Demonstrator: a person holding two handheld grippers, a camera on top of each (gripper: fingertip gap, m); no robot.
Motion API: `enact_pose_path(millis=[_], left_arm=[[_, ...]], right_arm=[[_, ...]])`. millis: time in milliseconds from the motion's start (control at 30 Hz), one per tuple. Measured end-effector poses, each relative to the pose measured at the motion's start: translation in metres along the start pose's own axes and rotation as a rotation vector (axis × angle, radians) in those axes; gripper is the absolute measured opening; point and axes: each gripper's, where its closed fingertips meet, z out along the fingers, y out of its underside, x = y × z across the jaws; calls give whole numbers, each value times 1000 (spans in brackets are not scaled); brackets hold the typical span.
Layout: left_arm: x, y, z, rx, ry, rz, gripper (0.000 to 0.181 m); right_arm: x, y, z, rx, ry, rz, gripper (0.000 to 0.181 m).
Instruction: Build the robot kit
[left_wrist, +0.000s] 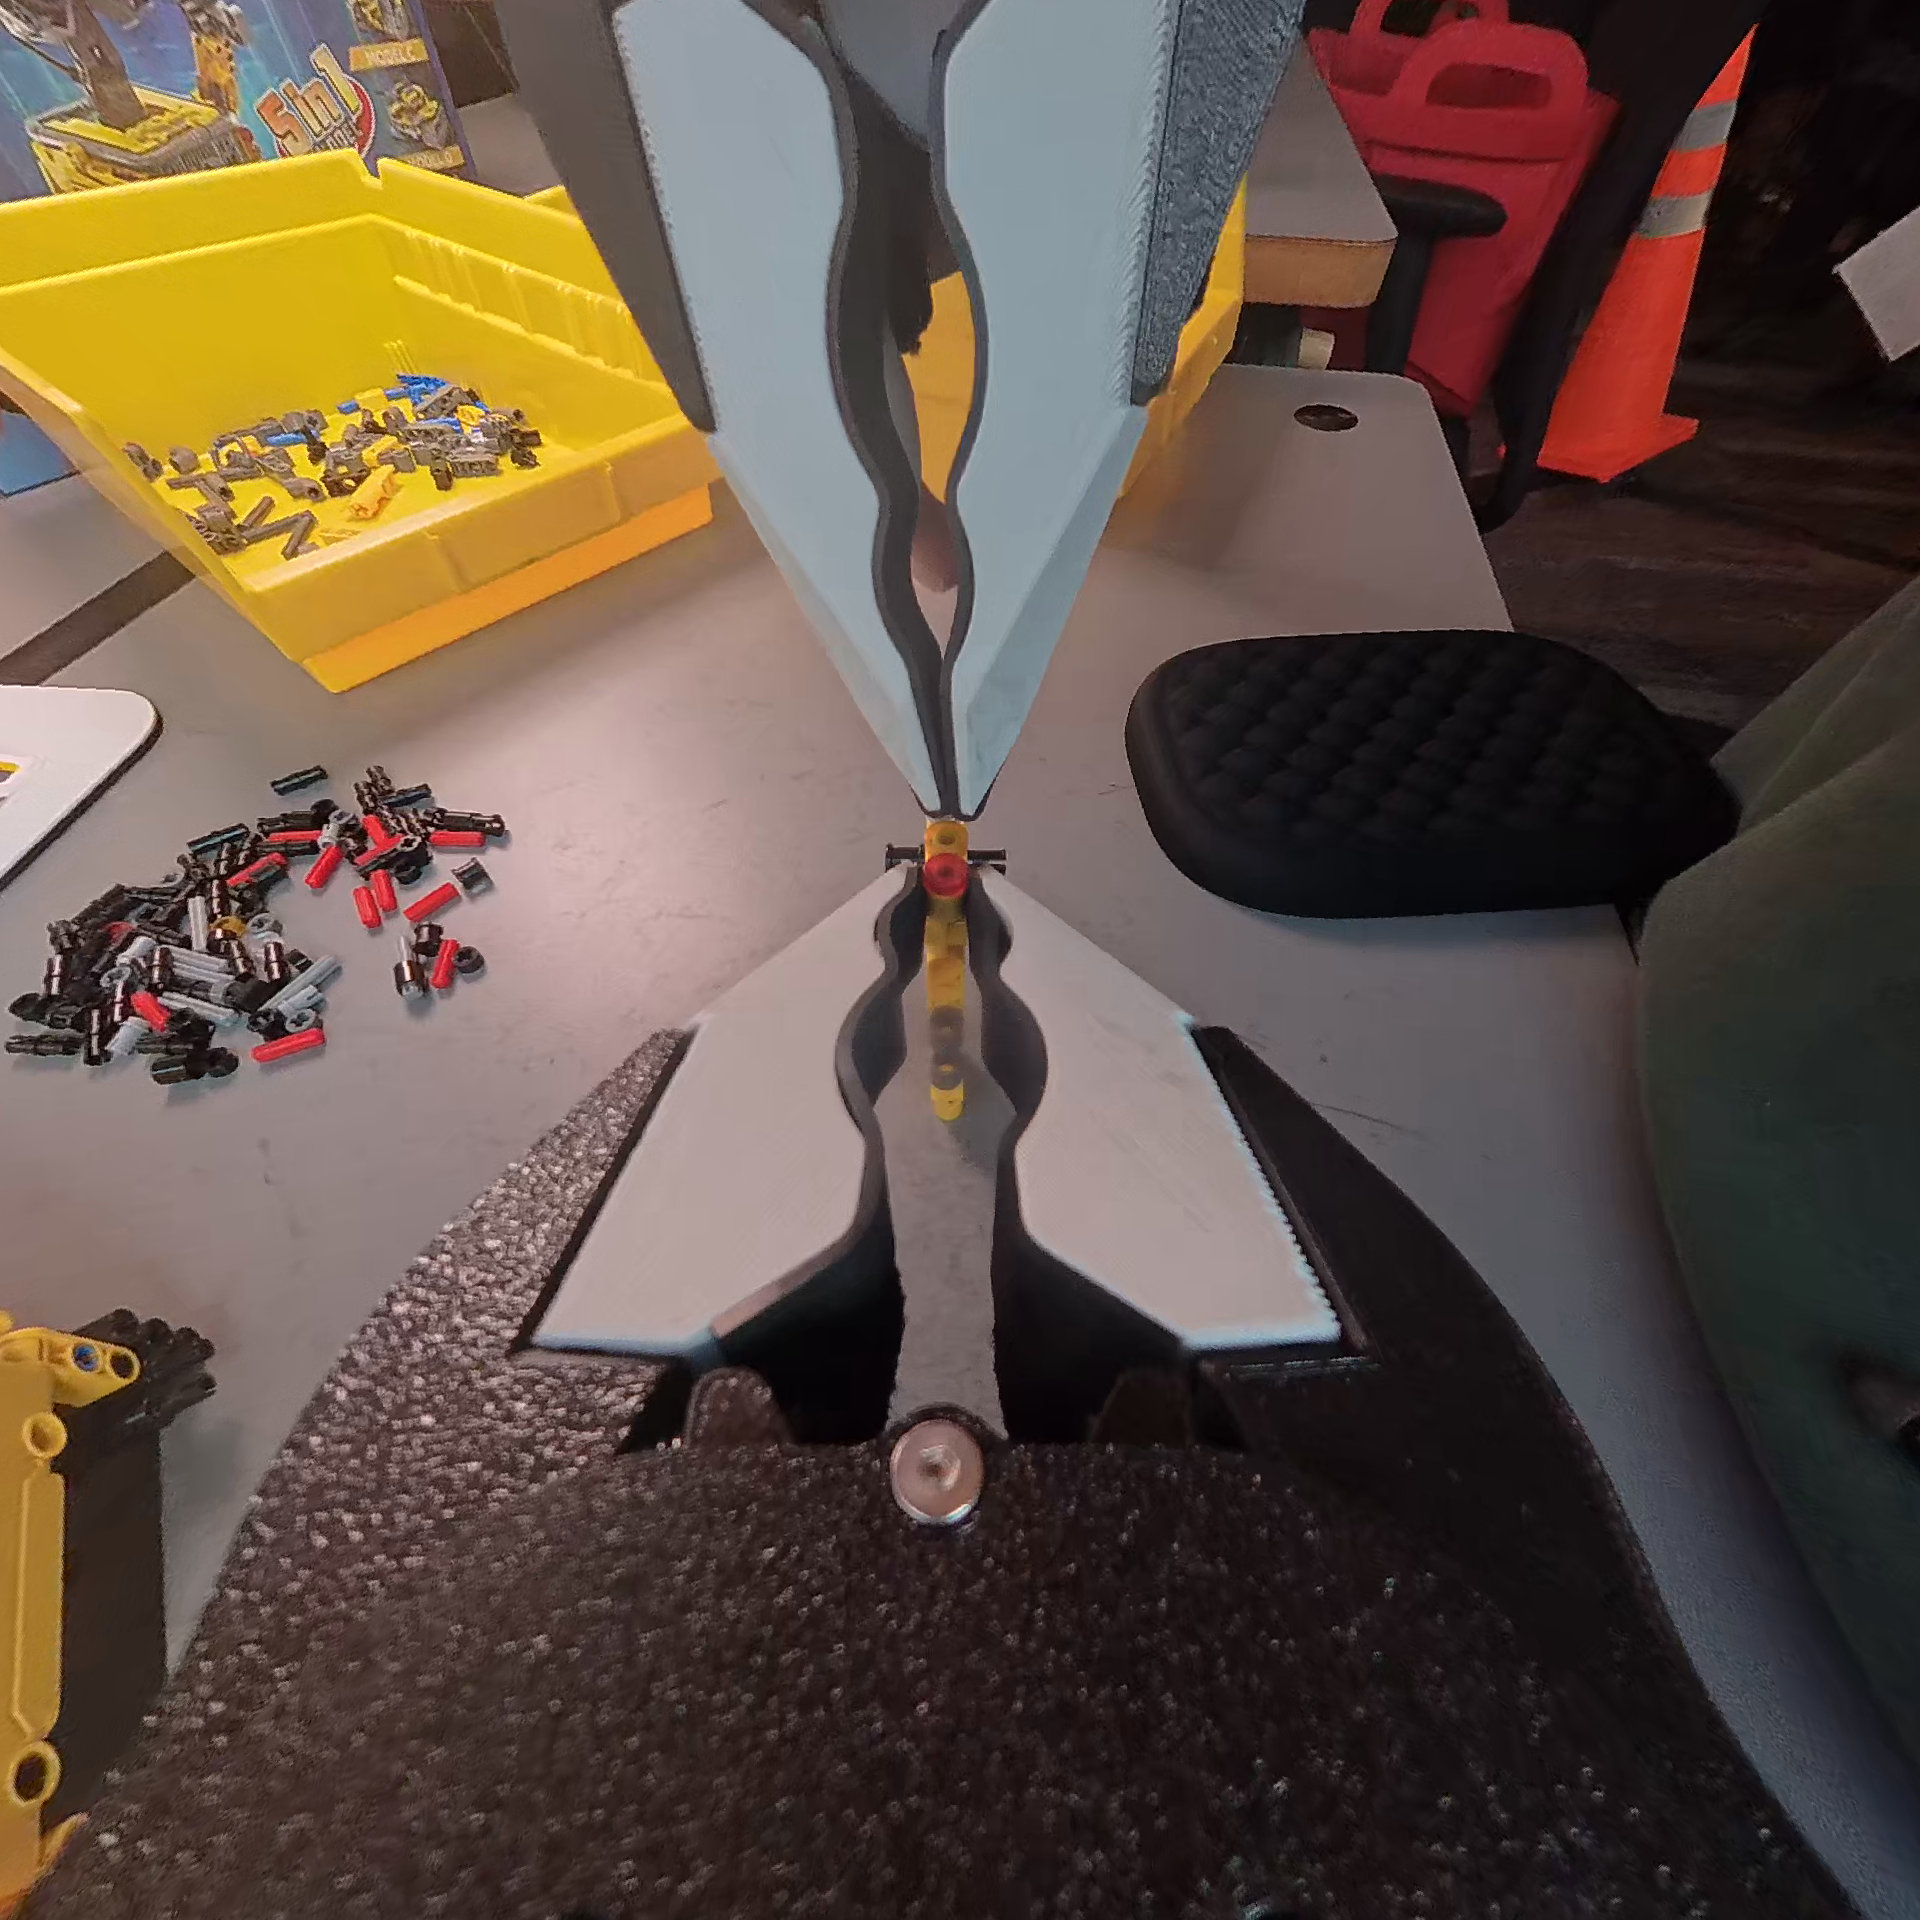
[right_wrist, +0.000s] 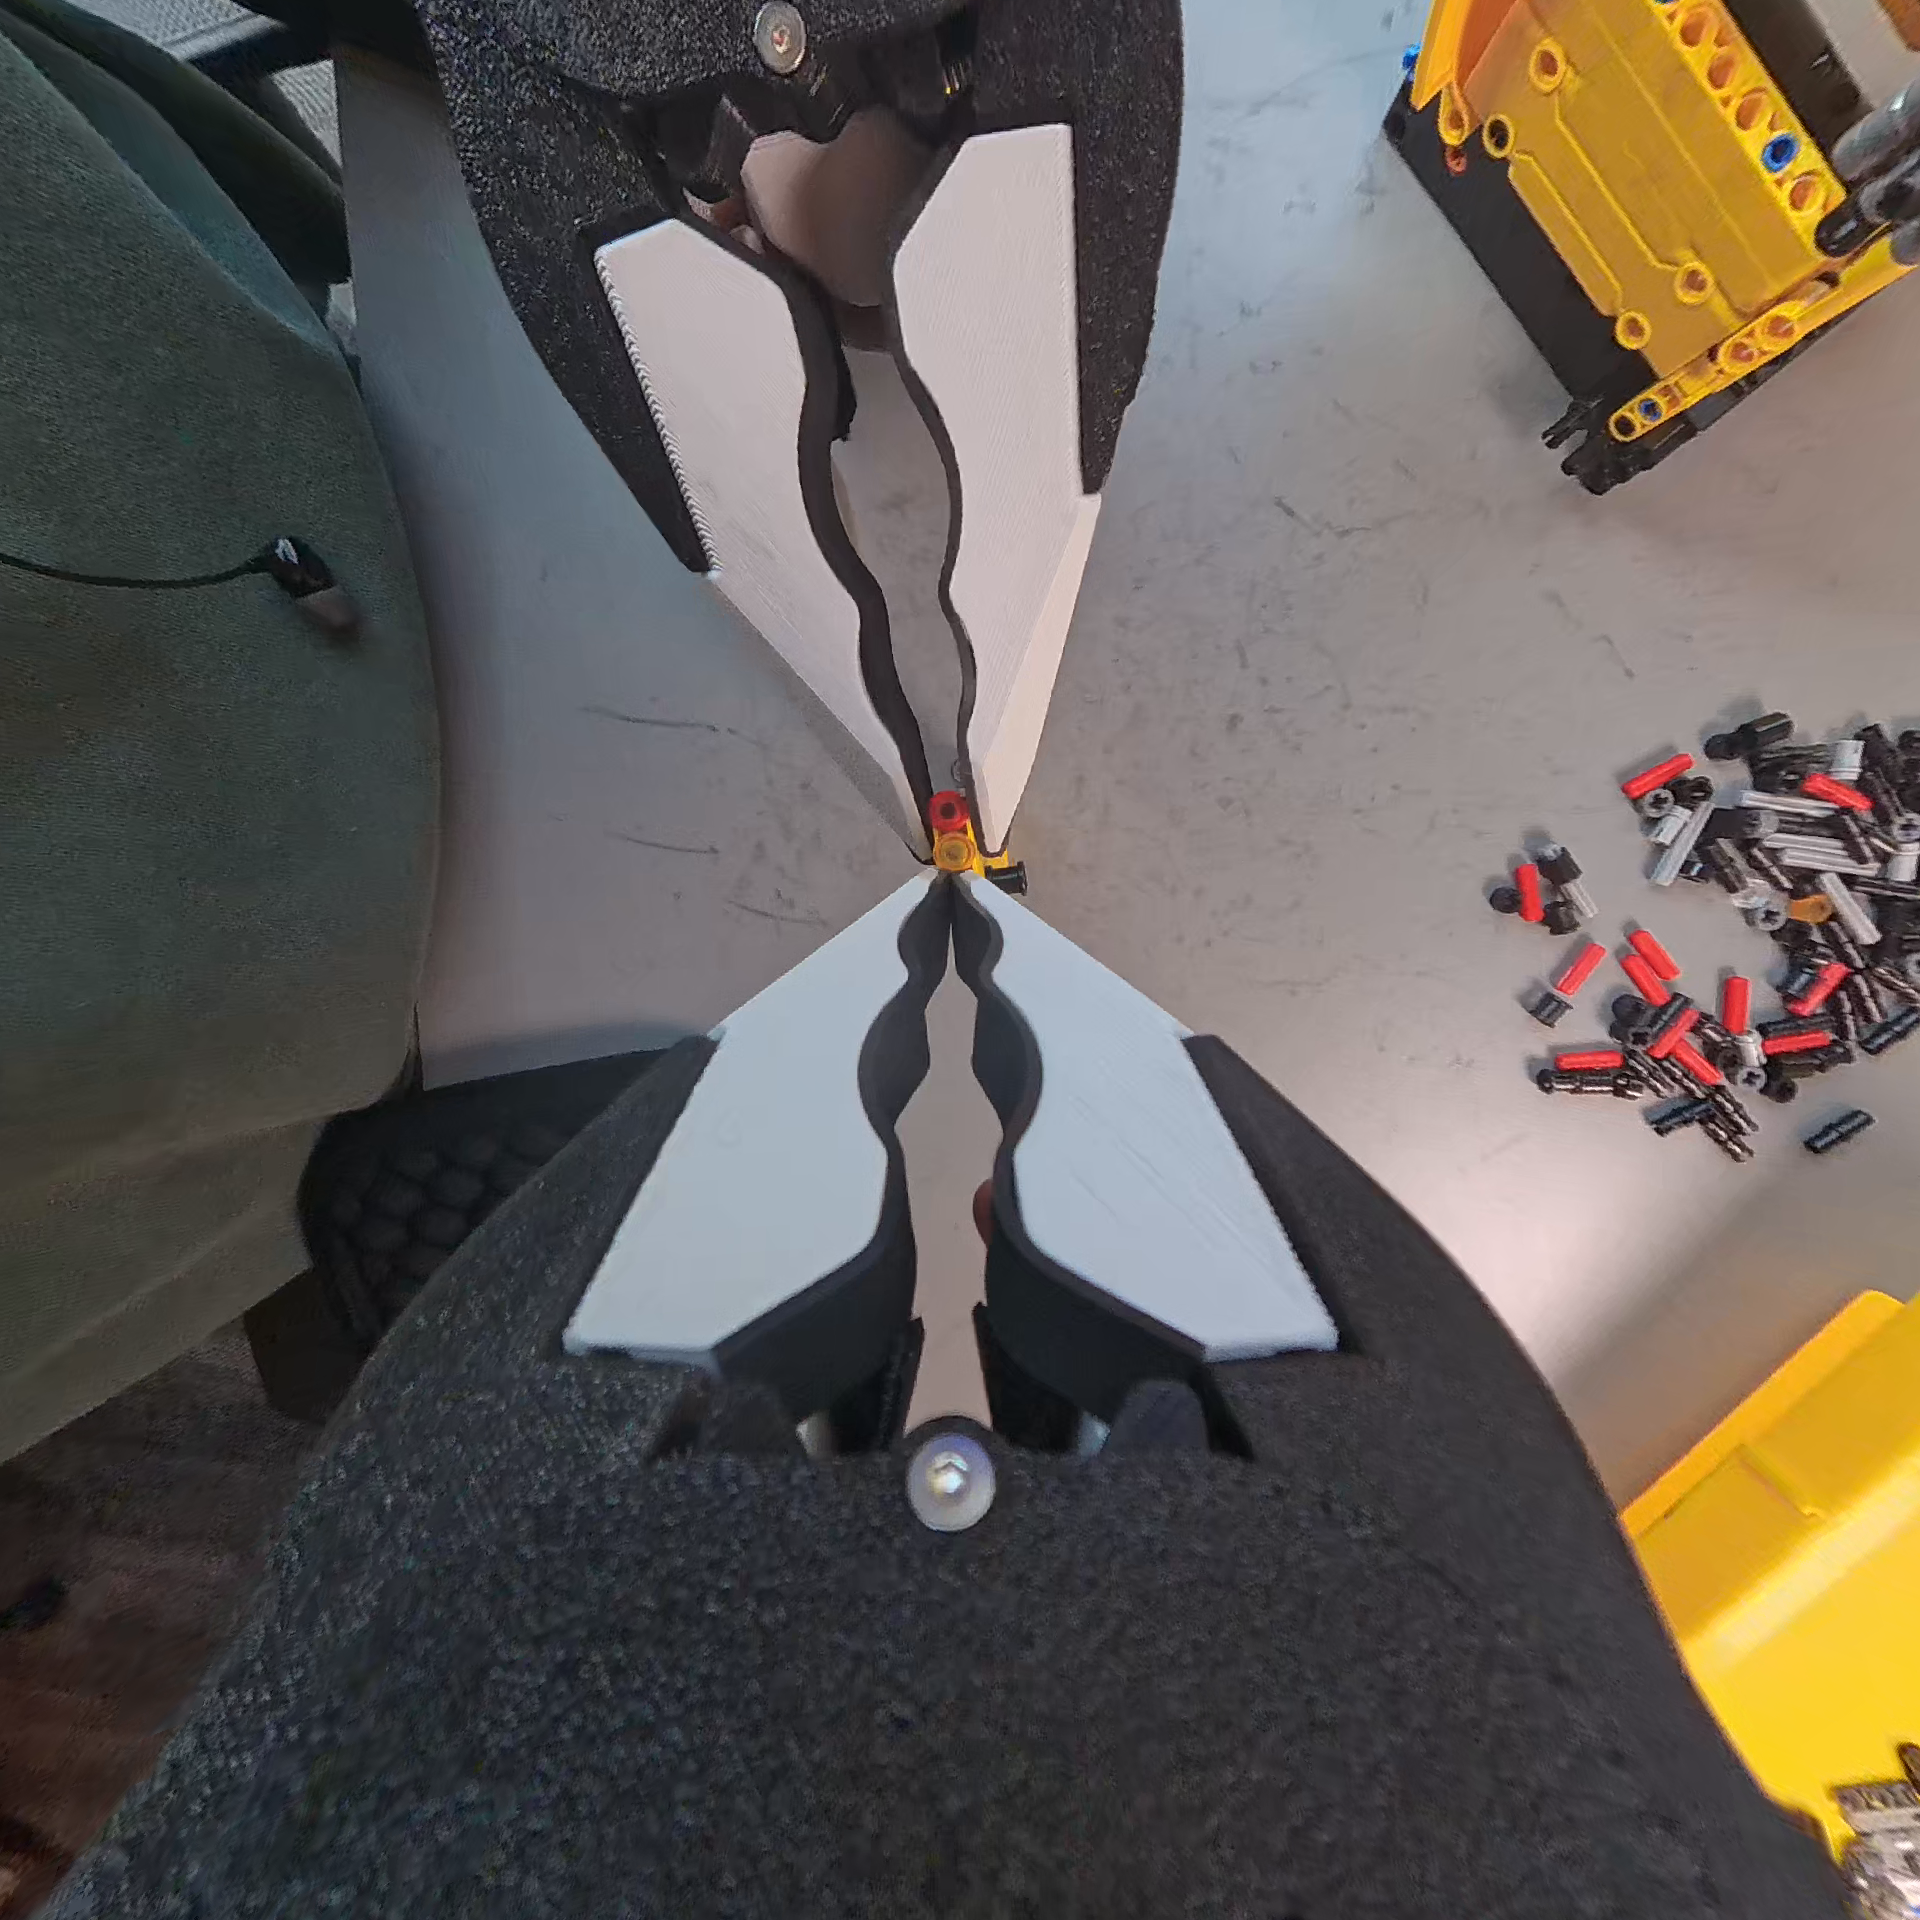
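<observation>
The left gripper (left_wrist: 943, 896) and right gripper (left_wrist: 948, 810) meet tip to tip, both sets of fingers clamped on a yellow beam (left_wrist: 945, 997); its long axis runs along the left fingers, above the table (left_wrist: 623, 790).

Grey table (left_wrist: 644, 748) with loose pins (left_wrist: 260, 925), yellow bin (left_wrist: 343, 447)

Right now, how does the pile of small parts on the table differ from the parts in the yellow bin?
The loose pile lies directly on the grey table; the bin parts sit inside the yellow bin. The loose pile is black, red and light grey; the bin parts are dark grey with blue and some yellow. Both are heaps of small connector pieces.
</observation>
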Motion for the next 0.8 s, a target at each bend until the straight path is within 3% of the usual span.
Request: enact_pose_path(millis=[100,233,400,700,800], left_arm=[[0,0,-1,6,11,6,7],[-1,1,-2,15,17,6,7],[1,0,-2,23,20,17,7],[2,4,2,24,30,2,14],[1,4,1,27,35,-16,14]], right_arm=[[1,0,-3,73,42,-56,1],[4,1,-10,264,72,-5,21],[6,16,-2,458,154,23,24],[10,8,8,745,118,57,25],[5,7,10,778,64,12,45]])
